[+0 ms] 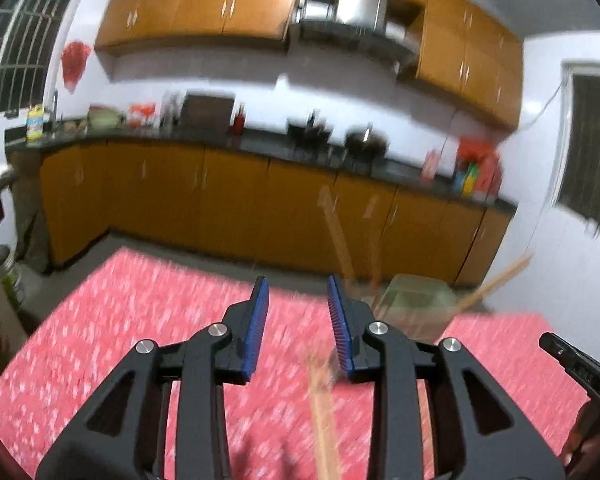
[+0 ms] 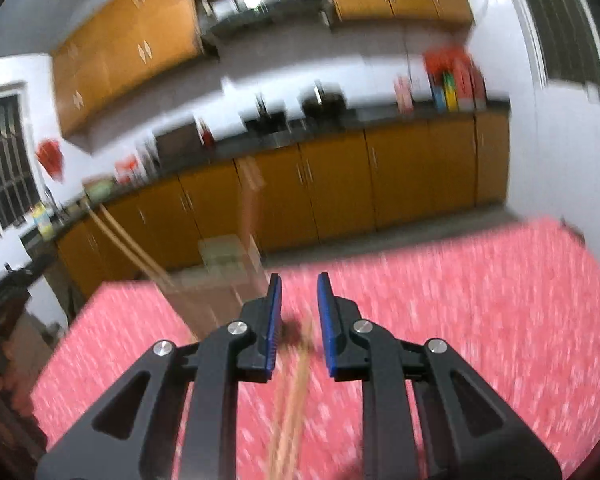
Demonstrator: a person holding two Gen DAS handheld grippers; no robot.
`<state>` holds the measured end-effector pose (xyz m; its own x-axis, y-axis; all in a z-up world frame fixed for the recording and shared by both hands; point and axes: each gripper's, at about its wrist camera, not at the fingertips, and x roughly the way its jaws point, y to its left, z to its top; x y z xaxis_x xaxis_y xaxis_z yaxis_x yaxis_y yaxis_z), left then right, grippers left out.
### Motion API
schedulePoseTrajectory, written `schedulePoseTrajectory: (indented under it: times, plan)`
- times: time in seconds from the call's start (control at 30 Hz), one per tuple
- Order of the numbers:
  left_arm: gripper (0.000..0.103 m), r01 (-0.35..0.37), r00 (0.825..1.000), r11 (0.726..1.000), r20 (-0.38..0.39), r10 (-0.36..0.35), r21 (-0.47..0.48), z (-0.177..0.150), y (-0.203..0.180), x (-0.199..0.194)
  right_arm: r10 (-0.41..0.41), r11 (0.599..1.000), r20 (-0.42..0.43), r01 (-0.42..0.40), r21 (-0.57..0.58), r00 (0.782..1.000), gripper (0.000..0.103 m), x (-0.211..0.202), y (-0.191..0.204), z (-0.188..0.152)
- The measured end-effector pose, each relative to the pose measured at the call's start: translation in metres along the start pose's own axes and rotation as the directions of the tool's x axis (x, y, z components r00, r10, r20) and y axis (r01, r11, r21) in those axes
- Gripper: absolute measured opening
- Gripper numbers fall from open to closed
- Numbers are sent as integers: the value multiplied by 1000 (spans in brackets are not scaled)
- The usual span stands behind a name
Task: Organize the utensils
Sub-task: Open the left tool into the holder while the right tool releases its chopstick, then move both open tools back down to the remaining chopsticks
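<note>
Both views are motion-blurred. A clear glass container [image 1: 416, 304] stands on the red patterned tablecloth [image 1: 140, 320] with several wooden utensils leaning out of it [image 1: 496, 280]. My left gripper [image 1: 298, 312] is open and empty, just left of the container. A wooden utensil [image 1: 324, 412] lies on the cloth below its right finger. In the right wrist view the container [image 2: 220, 276] is left of my right gripper [image 2: 299, 304], which is open. A pair of wooden chopsticks [image 2: 294, 392] lies on the cloth between and below its fingers.
Behind the table runs a kitchen counter [image 1: 260, 148] with orange cabinets, pots and bottles. The table's far edge [image 2: 420, 240] drops to a grey floor. The other gripper's black body [image 1: 572, 360] shows at the right edge of the left wrist view.
</note>
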<state>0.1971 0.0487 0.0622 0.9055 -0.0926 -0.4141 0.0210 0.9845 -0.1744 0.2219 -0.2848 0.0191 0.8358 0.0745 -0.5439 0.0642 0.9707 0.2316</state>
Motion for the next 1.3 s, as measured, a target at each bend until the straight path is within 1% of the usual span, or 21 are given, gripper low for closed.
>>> schedulePoseTrajectory:
  times: [0.07,0.1,0.2,0.3,0.37,0.53,0.67,0.77,0.9,1.0,1.13,1.23,1.3]
  plan:
    - [31,-6,997,1000,-77,6,3,-17,4,12,10,1000,-97,-8,16,995,20,20,-5,-18]
    - [31,-7,991,1000,-134,8,7,-31,7,22,26,999,-154,-23,25,988,20,32,-7,-30]
    - [31,6,977,1000,-215,-2,18,-55,9,35,59,998,-260,-54,26,964,20,55,-3,-58]
    - [31,33,957,999,-289,-30,6,-77,10,46,64,998,-315,-69,-4,947,19,69,6,-79]
    - [31,44,949,999,-313,-40,4,-86,11,48,52,998,-337,-65,-26,940,19,74,11,-87]
    - [30,77,933,997,-352,-71,2,-105,5,51,3,997,-324,-28,-72,946,16,77,16,-90]
    - [30,100,923,995,-373,-97,-13,-110,4,54,-4,996,-330,-25,-83,944,16,81,16,-93]
    - [30,115,915,993,-389,-112,-14,-116,-1,59,-50,991,-312,9,-132,949,9,80,18,-93]
    - [26,140,899,990,-417,-133,-13,-125,-5,60,-73,996,-301,56,-65,951,8,81,1,-88]
    - [21,158,890,987,-433,-142,0,-130,-10,62,-74,997,-300,64,-45,951,8,81,-6,-88]
    - [18,166,882,986,-450,-141,17,-135,-15,65,-85,996,-293,70,-61,952,8,80,-6,-89]
    - [16,159,876,986,-468,-118,48,-141,-20,68,-86,995,-292,71,-63,953,8,79,-6,-89]
    - [16,152,881,986,-461,-103,70,-142,-22,67,-86,996,-292,70,-64,952,8,79,-6,-89]
